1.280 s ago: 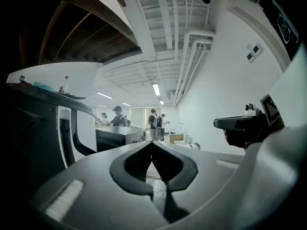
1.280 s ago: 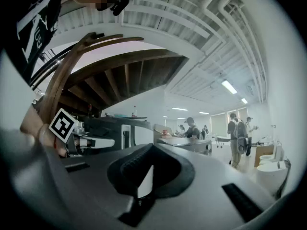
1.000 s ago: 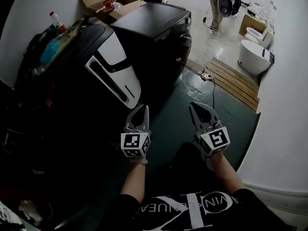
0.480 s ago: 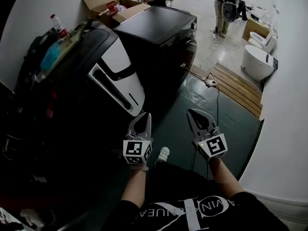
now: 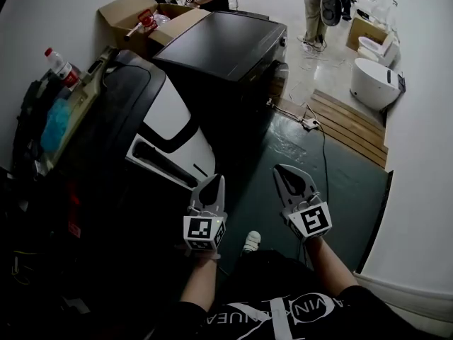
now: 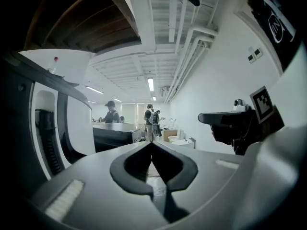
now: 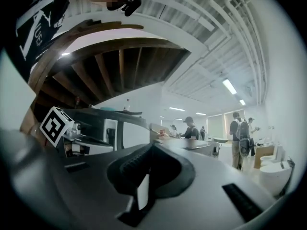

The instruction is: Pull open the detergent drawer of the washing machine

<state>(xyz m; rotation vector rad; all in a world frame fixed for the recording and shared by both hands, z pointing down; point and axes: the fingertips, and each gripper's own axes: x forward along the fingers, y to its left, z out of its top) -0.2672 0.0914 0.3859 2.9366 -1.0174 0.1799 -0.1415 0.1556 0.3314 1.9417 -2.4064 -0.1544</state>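
Low over a dark floor, left gripper and right gripper side by side, each with jaws closed together on nothing. Just ahead and to the left, near the left gripper but apart from it, a black-and-white washing machine.

The left claw, closed and empty, points past the washing machine toward distant people.

Plain white walls are enclosing a dark green floor that is giving way to pale glossy tiles. A slatted wooden platform is lying beside a rounded white ceramic fixture. Long strip lights are glowing overhead.
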